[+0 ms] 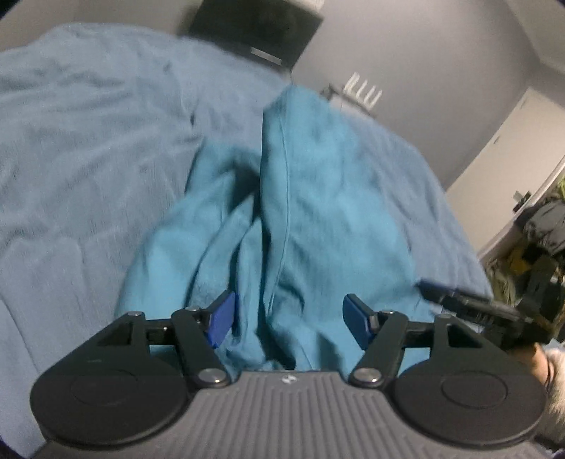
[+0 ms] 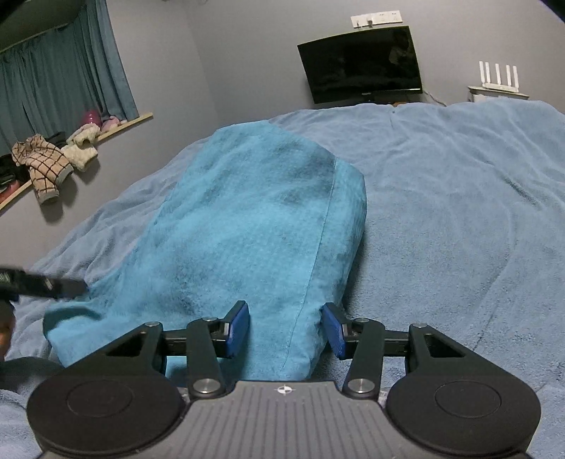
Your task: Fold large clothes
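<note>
Left wrist view: blurred throughout.
Left gripper (image 1: 289,319): jaws spread wide, nothing pinched; blue pads either side of a raised fold.
Teal garment (image 1: 310,197): bunched on the bed (image 1: 88,141), a seamed ridge running away from the camera, loose folds and a dark hollow to its left.
Right gripper (image 1: 469,307): visible at the right edge, tips at the garment's right border; grip unclear from here.
Background: dark screen (image 1: 254,24) and white router (image 1: 363,93) against the wall.

Right wrist view: sharp.
Right gripper (image 2: 286,330): jaws released, a narrow end of the garment lying between the pads, not squeezed.
Teal garment (image 2: 247,219): smooth panel stretching away over the pale blue bedding, seam along its right side.
Left gripper (image 2: 46,282): dark tips at the garment's left edge.
Windowsill clutter (image 2: 53,159): well apart, no concern.

Risk, left side: closing on the ridge likely to catch only one layer, leaving the hollow folds to sag and skew the fold.
Risk, right side: thick plush cloth may slip from a shallow pinch.
Risk, bedding: deep bite could grab the cover too.
</note>
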Demonstrator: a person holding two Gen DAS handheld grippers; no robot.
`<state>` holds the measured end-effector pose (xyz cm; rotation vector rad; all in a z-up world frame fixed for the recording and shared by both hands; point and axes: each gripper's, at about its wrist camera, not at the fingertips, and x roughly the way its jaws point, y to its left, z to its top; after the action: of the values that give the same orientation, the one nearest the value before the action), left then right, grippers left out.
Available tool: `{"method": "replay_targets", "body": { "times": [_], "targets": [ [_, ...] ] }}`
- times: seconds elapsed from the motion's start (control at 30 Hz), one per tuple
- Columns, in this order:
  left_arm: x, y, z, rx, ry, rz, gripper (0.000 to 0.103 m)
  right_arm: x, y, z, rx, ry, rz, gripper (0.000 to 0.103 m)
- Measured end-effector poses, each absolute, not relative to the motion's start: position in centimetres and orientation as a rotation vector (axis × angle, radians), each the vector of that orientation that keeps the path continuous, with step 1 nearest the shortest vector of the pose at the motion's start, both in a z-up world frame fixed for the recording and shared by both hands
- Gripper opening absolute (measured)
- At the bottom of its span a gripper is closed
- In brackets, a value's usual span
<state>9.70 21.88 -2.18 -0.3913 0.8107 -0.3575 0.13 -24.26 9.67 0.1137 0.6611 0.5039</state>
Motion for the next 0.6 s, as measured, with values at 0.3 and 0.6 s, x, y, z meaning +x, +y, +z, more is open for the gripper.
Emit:
{"method": "replay_targets", "body": {
  "times": [0.3, 0.6],
  "targets": [
    [8.7, 21.0, -0.7, -0.31, 0.784, -0.339, 0.066, 1.2, -23.1, 9.0, 0.12, 0.666, 0.504, 0.051],
    [8.2, 20.2, 0.0, -0.26, 0.787, -0.358, 0.066, 1.5, -22.5, 8.7, 0.129, 0.665, 0.505, 0.051]
  ]
}}
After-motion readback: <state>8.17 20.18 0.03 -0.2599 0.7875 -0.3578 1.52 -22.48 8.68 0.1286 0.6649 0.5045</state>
